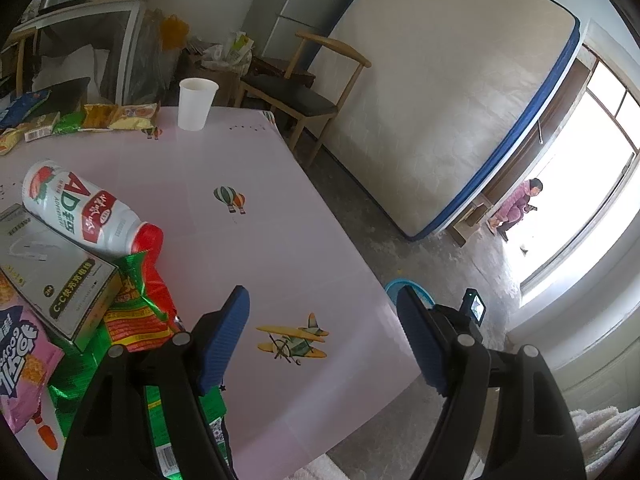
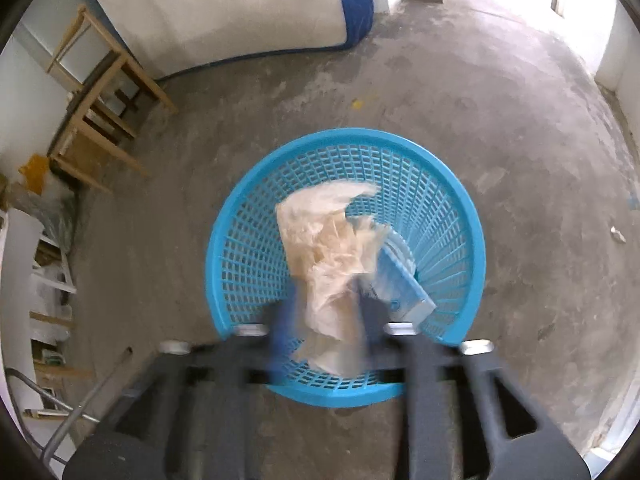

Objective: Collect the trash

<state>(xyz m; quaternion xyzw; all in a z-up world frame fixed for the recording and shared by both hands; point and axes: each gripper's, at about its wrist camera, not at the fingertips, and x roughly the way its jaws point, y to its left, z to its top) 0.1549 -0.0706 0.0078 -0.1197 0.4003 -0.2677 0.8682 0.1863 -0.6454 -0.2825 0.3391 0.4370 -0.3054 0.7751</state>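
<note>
Item, right gripper: it is being held pointed steeply down over the blue basket on the concrete floor. Its blue fingers are blurred; they are being shown parted, with a crumpled pale plastic wrapper lying between them and running forward from the fingertips into the basket. Whether the pads are still being pressed against the wrapper cannot be told with certainty through the blur; the gap looks wider than the wrapper's lower end, so it is being judged as released. The wrapper's long axis is being seen running away from the fingers toward the basket's far wall.

Item, basket contents: a flat pale blue packet is being seen beside the wrapper, to its right, against the basket's ribs.

Item, left gripper: its fingers are being held wide apart with nothing between them, above the pink table, over a printed aeroplane.

Item, remaining trash, all to the left of the left fingers: a green and red foil wrapper is lying nearest, just beside the left finger; a grey carton is resting on it; a pink snack bag is lying at the table's near edge; a white bottle with a red cap is lying on its side, its long axis slanting, cap toward the gripper. Farther off, a white paper cup is standing upright, and small snack packets are lying along the far edge.

Judgement: the left hand is being judged nearer to all table trash; a leftward swing is being called for.
</note>
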